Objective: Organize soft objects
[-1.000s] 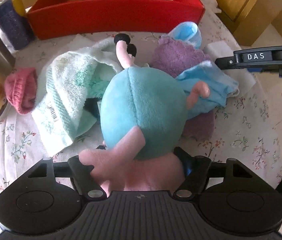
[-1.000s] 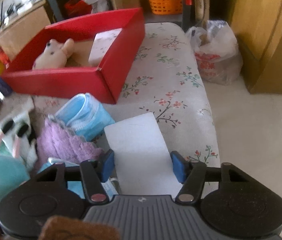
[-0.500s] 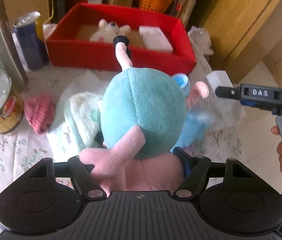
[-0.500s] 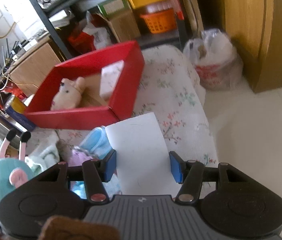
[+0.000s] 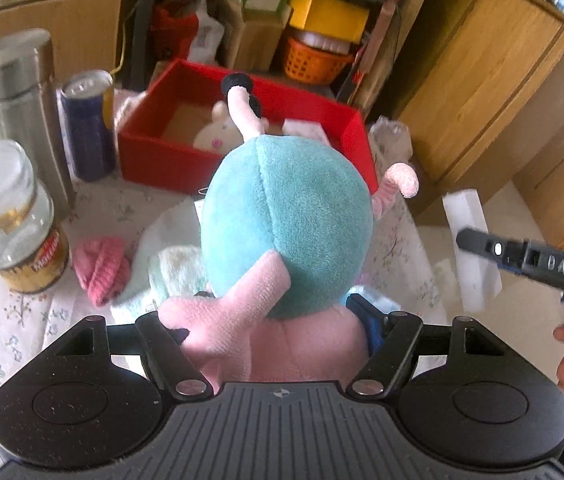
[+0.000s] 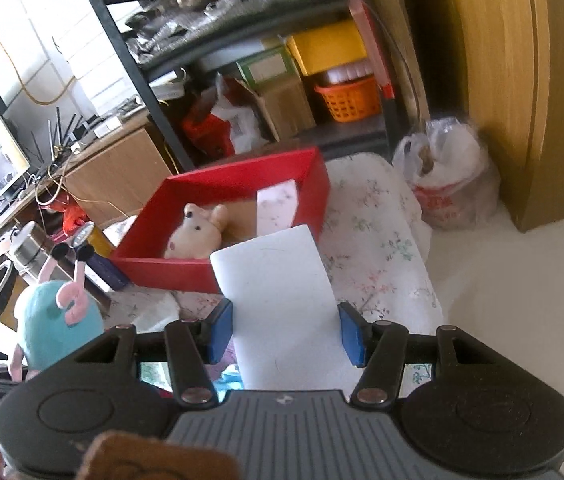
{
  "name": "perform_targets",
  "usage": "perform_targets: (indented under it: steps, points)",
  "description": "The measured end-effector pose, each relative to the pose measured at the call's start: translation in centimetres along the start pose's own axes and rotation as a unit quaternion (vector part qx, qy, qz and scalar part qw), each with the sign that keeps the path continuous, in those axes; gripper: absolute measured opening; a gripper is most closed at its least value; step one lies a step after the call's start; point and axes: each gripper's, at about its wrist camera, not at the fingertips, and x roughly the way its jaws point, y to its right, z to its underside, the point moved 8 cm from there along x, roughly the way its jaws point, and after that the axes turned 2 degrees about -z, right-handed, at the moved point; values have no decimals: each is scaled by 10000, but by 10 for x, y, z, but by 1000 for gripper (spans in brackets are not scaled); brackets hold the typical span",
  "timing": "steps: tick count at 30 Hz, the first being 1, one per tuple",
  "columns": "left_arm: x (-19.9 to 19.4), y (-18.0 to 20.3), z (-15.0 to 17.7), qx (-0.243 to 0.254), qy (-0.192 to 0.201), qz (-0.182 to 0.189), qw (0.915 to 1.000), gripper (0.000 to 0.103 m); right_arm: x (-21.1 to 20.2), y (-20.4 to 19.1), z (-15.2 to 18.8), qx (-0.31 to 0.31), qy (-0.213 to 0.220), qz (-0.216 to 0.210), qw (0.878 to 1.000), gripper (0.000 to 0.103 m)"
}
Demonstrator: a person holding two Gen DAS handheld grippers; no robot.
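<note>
Close in, my left gripper (image 5: pixel 277 336) has its jaws clenched on the pink lower body of the plush toy (image 5: pixel 286 224), so the teal head sticks out ahead and its stalked eyes point at the box. I hold it by the narrow soft part because, I judge, the round head would slip. My right gripper (image 6: pixel 284 332) grasps a white packet (image 6: pixel 277 300) across its width, flat and pointing forward, ready to slide in. Both loads hang clear of the counter (image 5: pixel 5 320). Below lie the soft things not yet sorted: a pink knitted piece (image 5: pixel 101 270) and a pale green towel (image 5: pixel 169 268) just right of it. To the left stand a coffee jar (image 5: pixel 9 224), a steel flask (image 5: pixel 21 92) and a blue can (image 5: pixel 87 124), hard things that stay out, I think. Farther off, the red box (image 6: pixel 217 268) already holds a cream plush animal (image 6: pixel 197 236) and a white pack (image 6: pixel 275 208), which is why I take it for the goal.
</note>
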Motion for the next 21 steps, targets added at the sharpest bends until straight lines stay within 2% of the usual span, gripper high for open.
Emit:
perform_targets:
  steps: [5, 10, 15, 21]
  points:
    - [-18, -6, -16, -48, 304, -58, 9995, 72, -14, -12, -5, -145, 122, 44, 9998, 27]
    - [-26, -13, -36, -215, 585, -94, 9980, 72, -28, -33, -25, -253, 556, -142, 9980, 27]
    - [-28, -11, -59, -363, 882, -57, 9954, 73, -47, -60, -38, -630, 1067, -161, 9922, 27]
    - [-35, 3, -77, -238, 1176, -6, 9928, 73, -55, -71, -53, -674, 1457, -168, 9869, 27]
